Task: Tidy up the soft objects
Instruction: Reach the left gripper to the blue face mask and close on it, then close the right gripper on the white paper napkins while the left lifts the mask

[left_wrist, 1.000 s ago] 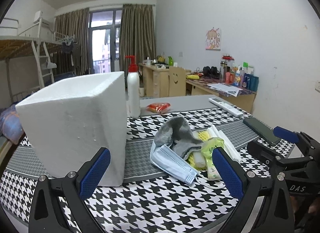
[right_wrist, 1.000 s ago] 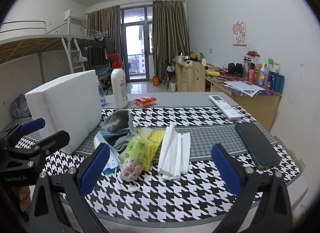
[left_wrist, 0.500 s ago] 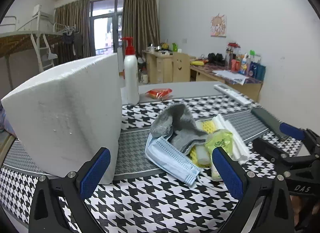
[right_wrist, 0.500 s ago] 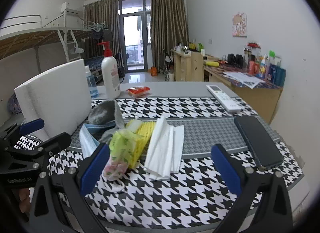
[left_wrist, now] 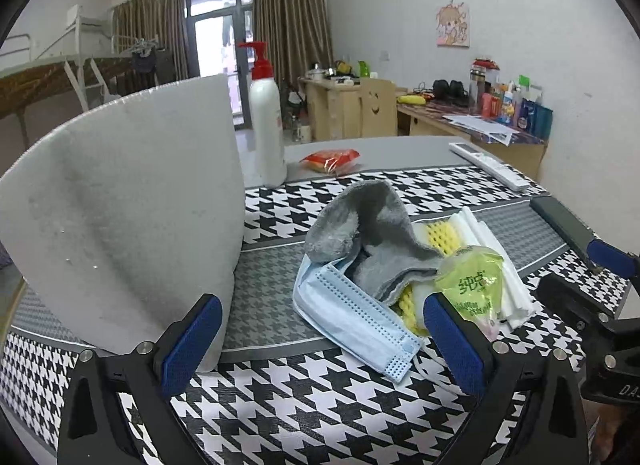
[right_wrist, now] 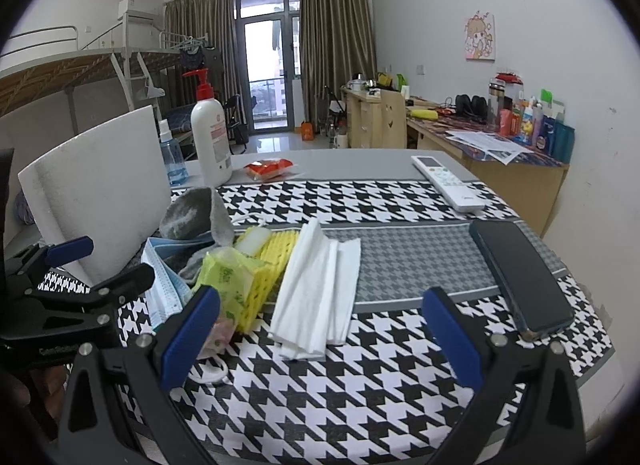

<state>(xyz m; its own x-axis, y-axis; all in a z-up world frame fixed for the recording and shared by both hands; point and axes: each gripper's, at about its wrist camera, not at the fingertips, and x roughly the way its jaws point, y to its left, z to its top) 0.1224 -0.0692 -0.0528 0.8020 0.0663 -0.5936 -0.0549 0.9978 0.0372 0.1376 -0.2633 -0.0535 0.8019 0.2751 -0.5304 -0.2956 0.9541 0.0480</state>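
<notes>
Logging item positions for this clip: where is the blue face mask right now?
The blue face mask lies on the houndstooth tablecloth at the pile's left edge, partly under the grey sock, between the white foam block and the green tissue pack.

**Both grippers closer to the pile**

You have brought the left gripper (left_wrist: 322, 339) forward and low: the white foam block (left_wrist: 128, 225) and the blue face mask (left_wrist: 352, 313) now loom larger between its spread fingers. Your right gripper (right_wrist: 320, 335) has also advanced, so the folded white tissues (right_wrist: 316, 297) and the green tissue pack (right_wrist: 228, 281) sit nearer its wide-apart fingers.
</notes>
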